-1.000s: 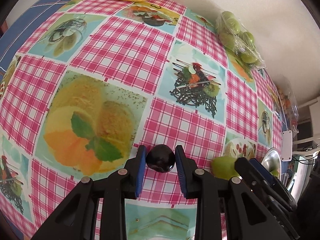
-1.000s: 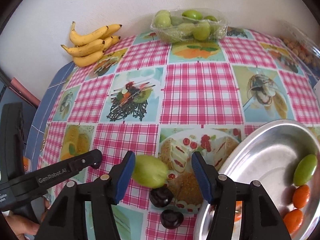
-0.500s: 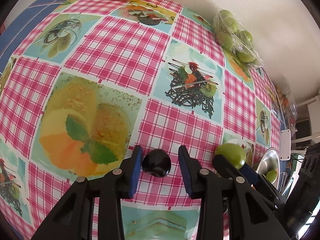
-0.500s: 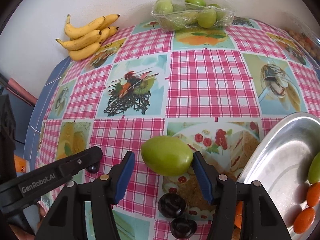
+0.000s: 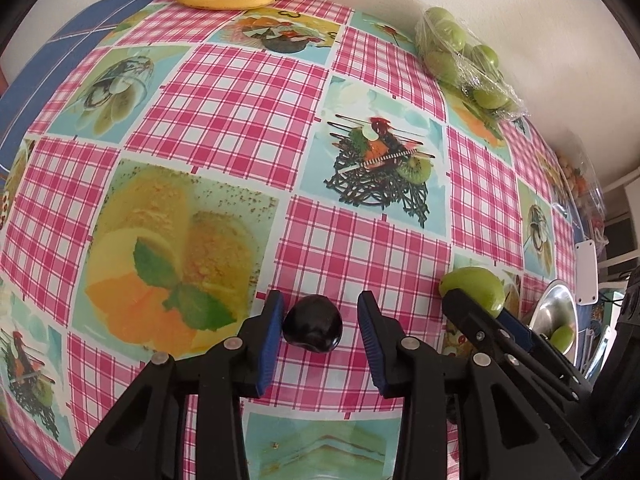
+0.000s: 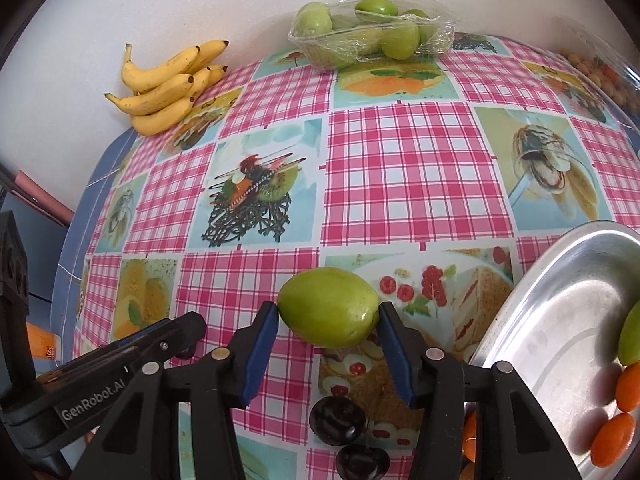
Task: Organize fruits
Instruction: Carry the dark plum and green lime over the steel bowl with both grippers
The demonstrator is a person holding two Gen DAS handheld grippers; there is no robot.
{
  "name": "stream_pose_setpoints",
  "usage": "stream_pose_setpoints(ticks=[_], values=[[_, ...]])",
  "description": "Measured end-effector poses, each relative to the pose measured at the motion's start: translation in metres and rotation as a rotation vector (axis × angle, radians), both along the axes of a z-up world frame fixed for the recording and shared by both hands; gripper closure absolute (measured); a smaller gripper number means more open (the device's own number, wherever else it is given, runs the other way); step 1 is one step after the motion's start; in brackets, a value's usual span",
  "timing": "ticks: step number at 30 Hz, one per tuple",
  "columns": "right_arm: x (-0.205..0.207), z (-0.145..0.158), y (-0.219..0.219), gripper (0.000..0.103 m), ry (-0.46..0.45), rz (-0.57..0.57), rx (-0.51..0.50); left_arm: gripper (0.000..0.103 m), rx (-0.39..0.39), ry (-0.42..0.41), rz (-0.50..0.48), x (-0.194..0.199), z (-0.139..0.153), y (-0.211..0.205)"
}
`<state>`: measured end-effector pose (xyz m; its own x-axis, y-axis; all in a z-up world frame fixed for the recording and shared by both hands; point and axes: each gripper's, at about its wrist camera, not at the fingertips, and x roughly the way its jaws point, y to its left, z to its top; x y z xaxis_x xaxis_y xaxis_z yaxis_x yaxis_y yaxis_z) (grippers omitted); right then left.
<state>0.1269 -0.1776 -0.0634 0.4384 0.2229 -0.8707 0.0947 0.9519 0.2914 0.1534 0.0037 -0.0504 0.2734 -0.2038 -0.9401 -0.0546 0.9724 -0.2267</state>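
A: While the right hand-held gripper (image 6: pixel 328 322) closes, what lies between its blue pads?

B: A green fruit (image 6: pixel 329 306), lifted clear of the bench (image 6: pixel 416 168); both pads touch its ends, so it is grasped. The left wrist view shows the same fruit raised beside the metal tray (image 6: pixel 560 320) at the bench's right edge.

A: And the left hand-held gripper (image 5: pixel 319 332)?

B: Released. A dark cherry (image 5: pixel 313 329) rests on the checked cloth between its pads; the left pad is touching or just beside it, the right pad stands clearly apart.

A: What is already sorted?

B: The tray holds one green fruit (image 6: pixel 632 332) and several orange fruits (image 6: pixel 614 438) along its right side; most of its floor is bare.

A: What appears to remain?

B: The grasped green fruit is not yet in the tray. Two more dark cherries (image 6: pixel 338 420) lie on the bench just below the right gripper, near the tray's left rim, and the cherry under the left gripper is still on the cloth. Along the far edge sit a bunch of bananas (image 6: pixel 168 88) towards the far left corner and a wrapped punnet of green fruits (image 6: pixel 372 36) in the middle; whether those belong to the sorting cannot be told. By this reading the task is in an early-to-middle stage.
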Motion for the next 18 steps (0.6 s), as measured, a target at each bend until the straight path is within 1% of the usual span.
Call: stream_pose_setpoints(ticks=[3,9,12,18], values=[[-0.003,0.001,-0.002,0.049,0.0,-0.005,0.008,0.073,0.015,-0.002,-0.001,0.0,0.0,0.001],[-0.005,0.003,-0.009,0.051,-0.003,-0.024,0.058,0.073,0.007,-0.006,0.001,0.0,-0.001,0.002],[-0.006,0.005,-0.011,0.054,-0.011,-0.026,0.073,0.073,-0.013,-0.006,0.002,-0.003,0.0,0.004],[-0.008,0.007,-0.014,0.058,-0.014,-0.029,0.111,0.073,-0.013,-0.02,-0.001,-0.002,0.004,0.0]])
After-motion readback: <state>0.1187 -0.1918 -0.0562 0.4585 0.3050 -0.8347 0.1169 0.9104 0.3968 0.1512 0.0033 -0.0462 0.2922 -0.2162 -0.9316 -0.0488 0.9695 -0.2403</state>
